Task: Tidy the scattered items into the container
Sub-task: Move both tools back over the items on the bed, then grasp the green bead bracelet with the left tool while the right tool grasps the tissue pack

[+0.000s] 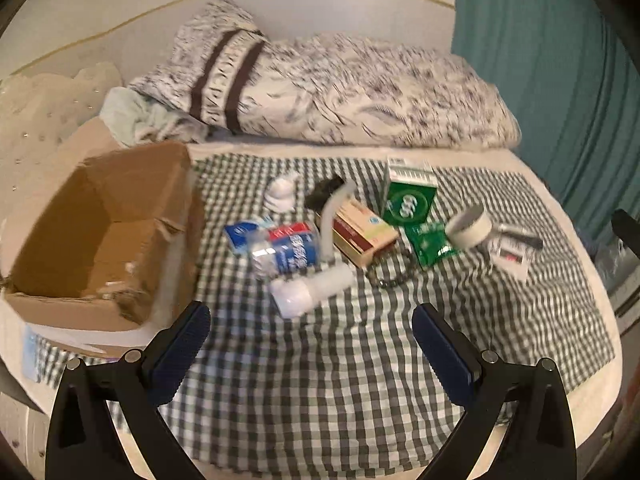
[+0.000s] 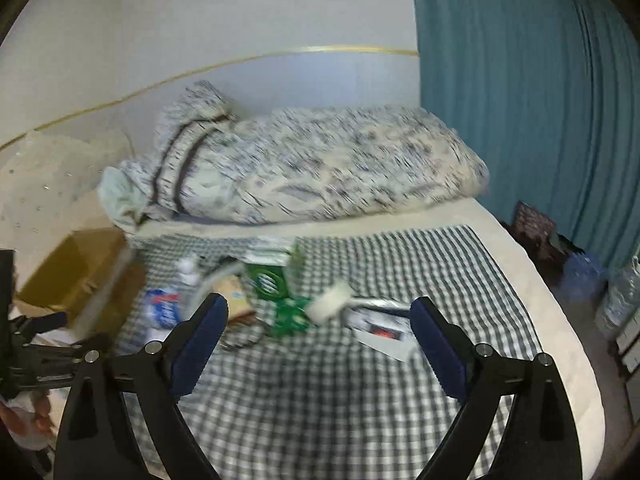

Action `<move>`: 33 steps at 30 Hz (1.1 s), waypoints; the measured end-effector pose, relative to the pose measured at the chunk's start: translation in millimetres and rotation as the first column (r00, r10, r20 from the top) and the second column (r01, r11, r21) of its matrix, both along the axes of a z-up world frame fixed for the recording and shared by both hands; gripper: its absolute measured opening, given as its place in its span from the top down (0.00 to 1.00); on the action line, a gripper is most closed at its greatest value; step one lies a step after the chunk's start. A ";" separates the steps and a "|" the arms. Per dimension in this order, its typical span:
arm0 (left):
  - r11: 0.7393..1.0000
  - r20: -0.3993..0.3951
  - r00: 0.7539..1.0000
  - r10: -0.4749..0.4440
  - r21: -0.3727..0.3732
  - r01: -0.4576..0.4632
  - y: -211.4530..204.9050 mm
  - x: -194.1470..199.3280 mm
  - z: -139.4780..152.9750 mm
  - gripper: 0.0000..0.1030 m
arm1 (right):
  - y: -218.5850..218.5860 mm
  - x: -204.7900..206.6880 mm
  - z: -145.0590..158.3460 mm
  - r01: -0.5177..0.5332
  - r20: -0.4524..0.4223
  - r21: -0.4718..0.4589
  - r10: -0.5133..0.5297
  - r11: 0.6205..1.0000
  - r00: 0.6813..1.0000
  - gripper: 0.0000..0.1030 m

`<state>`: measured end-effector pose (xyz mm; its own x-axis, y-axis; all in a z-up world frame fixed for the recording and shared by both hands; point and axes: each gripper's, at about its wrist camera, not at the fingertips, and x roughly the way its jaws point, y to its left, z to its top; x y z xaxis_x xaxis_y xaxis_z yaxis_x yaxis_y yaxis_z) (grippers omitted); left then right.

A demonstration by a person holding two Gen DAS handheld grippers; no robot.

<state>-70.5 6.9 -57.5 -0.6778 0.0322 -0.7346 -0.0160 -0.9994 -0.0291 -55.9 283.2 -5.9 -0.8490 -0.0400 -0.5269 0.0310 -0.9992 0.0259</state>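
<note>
An open cardboard box (image 1: 100, 236) stands at the left of a checked cloth (image 1: 320, 380) on a bed. Scattered items lie on the cloth: a water bottle (image 1: 286, 252), a white bottle (image 1: 312, 290), a tan carton (image 1: 364, 236), a green box (image 1: 408, 196), a tape roll (image 1: 468, 226) and a black bead bracelet (image 1: 390, 278). My left gripper (image 1: 312, 316) is open and empty just short of the white bottle. My right gripper (image 2: 320, 312) is open and empty above the cloth, near the tape roll (image 2: 330, 304) and green box (image 2: 272, 276).
A rolled patterned quilt (image 1: 340, 92) lies across the far side of the bed. A teal curtain (image 2: 520, 100) hangs at the right. Water bottles (image 2: 620, 300) stand on the floor right of the bed. The box also shows in the right wrist view (image 2: 76, 276).
</note>
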 end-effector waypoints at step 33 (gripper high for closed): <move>0.982 0.212 0.960 -0.184 0.089 0.169 91.5 -135.6 -131.3 0.00 | 43.4 -158.5 -142.8 -0.174 0.299 0.446 0.037 0.878 0.953 0.10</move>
